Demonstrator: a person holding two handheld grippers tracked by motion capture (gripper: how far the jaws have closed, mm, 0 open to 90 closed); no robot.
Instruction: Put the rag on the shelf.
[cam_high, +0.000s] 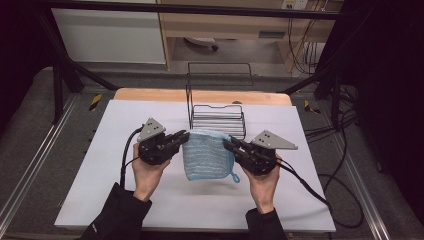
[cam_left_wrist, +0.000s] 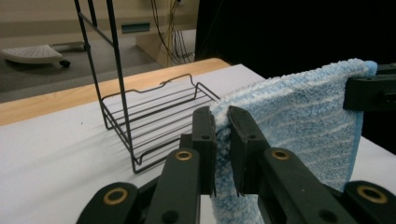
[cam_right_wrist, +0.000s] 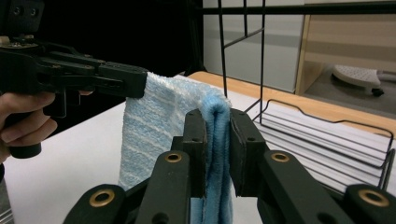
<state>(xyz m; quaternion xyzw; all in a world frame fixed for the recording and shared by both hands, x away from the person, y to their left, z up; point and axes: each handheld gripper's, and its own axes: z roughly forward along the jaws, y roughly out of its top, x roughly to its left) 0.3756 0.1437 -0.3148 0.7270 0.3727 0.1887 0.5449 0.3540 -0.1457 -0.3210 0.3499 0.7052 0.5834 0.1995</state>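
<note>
Now a fluffy, pale-blue striped towel (cam_high: 207, 155), folded double, corner loop dangling.

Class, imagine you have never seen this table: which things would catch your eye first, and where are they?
First, the light blue towel hanging above the middle of the white table, pinched at its upper corners by the left gripper and the right gripper. Just behind it stands a black wire rack, near the table's far edge.

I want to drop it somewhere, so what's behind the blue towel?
Behind the blue towel stands a black wire rack on the white table. The towel covers the rack's front lower edge, so that part stays unseen.
</note>
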